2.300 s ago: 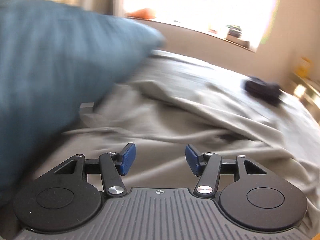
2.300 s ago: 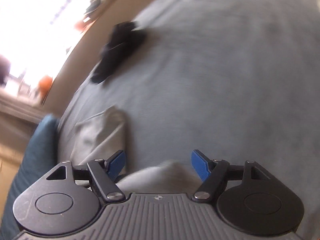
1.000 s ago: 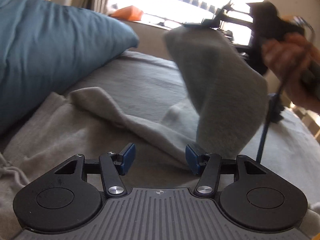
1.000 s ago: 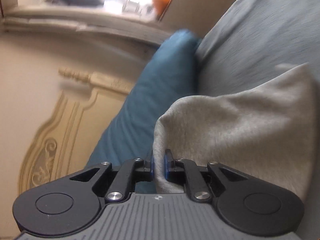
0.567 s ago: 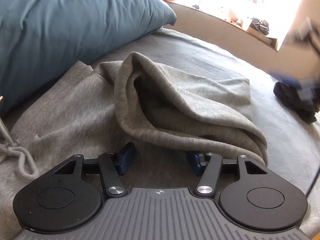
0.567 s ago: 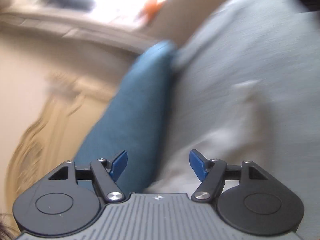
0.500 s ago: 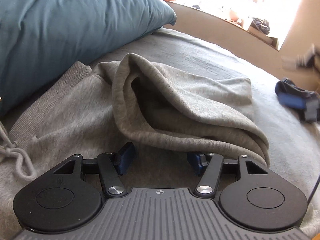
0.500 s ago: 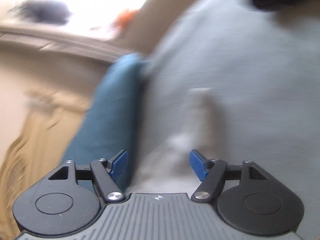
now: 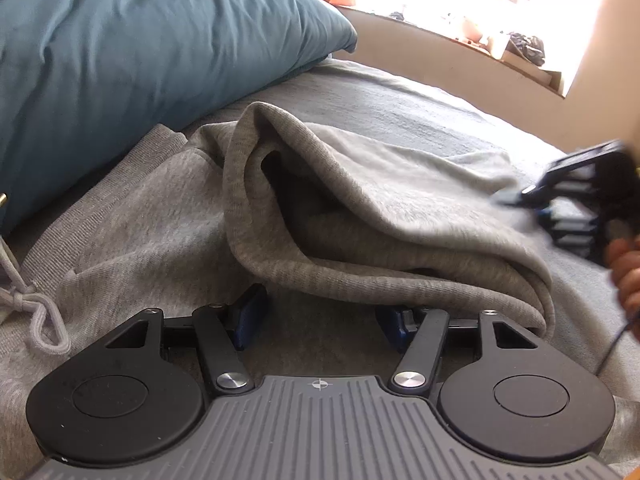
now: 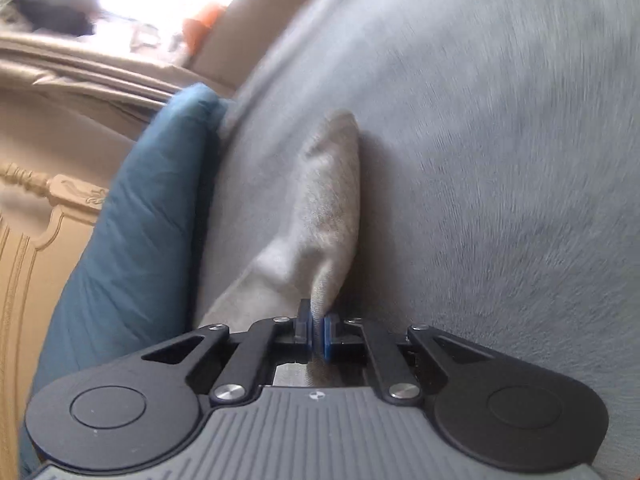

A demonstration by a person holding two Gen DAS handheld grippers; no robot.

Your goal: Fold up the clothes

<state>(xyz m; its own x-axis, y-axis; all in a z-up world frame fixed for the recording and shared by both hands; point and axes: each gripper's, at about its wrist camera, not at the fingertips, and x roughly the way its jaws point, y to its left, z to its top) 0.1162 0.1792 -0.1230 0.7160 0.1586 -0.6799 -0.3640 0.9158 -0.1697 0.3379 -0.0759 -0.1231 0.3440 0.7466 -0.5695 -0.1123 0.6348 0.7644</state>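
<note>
A grey sweat garment (image 9: 360,200) lies on the bed, one part folded over in a loose, hollow roll. Its drawstring (image 9: 36,320) lies at the left. My left gripper (image 9: 320,322) stands open low over the garment, and the roll's near edge rests just beyond its blue pads (image 9: 250,314). In the left wrist view my right gripper (image 9: 580,196) shows blurred at the roll's far right end, with a hand (image 9: 624,268) behind it. In the right wrist view my right gripper (image 10: 318,332) is shut on a thin fold of the grey garment (image 10: 324,208).
A big teal pillow (image 9: 140,48) leans at the head of the bed, against the garment's left side. The grey bedsheet (image 9: 420,112) runs on to a beige wall and a bright window sill (image 9: 500,44). A carved wooden headboard (image 10: 36,216) stands behind the pillow.
My right gripper let go of the lifted grey part, which dropped into a roll on the garment. It then swung down to the roll's right end and shut on a fold. My left gripper sank slightly.
</note>
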